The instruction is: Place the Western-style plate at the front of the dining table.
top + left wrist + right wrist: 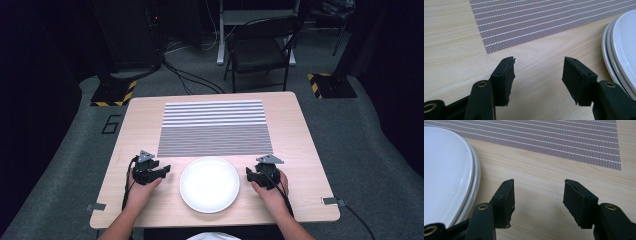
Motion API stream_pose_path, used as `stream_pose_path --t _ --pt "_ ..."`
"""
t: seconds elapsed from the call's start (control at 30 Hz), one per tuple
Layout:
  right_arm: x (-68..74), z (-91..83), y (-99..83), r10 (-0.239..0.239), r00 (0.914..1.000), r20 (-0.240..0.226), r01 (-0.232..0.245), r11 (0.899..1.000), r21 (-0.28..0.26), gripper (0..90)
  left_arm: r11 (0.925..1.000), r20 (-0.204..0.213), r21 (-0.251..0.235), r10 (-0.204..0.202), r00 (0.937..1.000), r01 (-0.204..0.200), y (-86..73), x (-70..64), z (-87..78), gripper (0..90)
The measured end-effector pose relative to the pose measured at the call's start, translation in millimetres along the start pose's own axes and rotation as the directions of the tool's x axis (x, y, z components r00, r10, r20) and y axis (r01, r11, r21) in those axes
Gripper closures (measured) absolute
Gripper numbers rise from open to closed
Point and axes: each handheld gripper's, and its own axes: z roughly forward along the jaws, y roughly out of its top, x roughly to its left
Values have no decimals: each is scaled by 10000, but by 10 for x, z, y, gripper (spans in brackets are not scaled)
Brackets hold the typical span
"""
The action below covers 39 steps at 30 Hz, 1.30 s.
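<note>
- Since both grippers flank it, the plate [209, 184] looks to be the work in hand; it lies at the near middle of the table [135, 125], just short of the striped mat [215, 128].
- In the gripper views its edge shows doubled rims — it may be two plates stacked, though I cannot tell for sure.
- Judged by its white glazed look, it should be stiff, fairly heavy, slippery and breakable — no squeezing will bend it, and a drop could chip it.
- The rim is the only place to grip: it is thin and lifts slightly off the wood, so a jaw could slide under it from each side.
- The left gripper [537, 72] rests on the table just left of the plate, jaws wide apart and empty.
- The right gripper [537, 192] sits just right of it, jaws likewise wide and empty.
- The mat lies flat beyond, apart from the plate — nothing stands between jaws and rim.
- A chair [260, 47] stands on the floor past the table, well out of the way.
</note>
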Motion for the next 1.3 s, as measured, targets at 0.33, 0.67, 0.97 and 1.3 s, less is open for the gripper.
stream_pose_path --t 0.33,0.67,0.97,1.3 --pt "76 -114 18 72 9994 -340 -80 9997 -224 444 9995 364 -46 -299 9989 301 16 -78 -79 443" --pt "136 -178 27 126 9986 -523 -146 9992 -377 437 9980 670 65 -632 9958 629 43 -151 -137 471" --pt "175 -215 33 59 9980 -631 -82 9993 -364 448 9973 972 115 -729 9926 721 52 -200 -175 471" --pt "227 -250 34 109 9965 -825 -142 9992 -387 429 9959 1471 137 -909 9849 899 75 -296 -222 521"
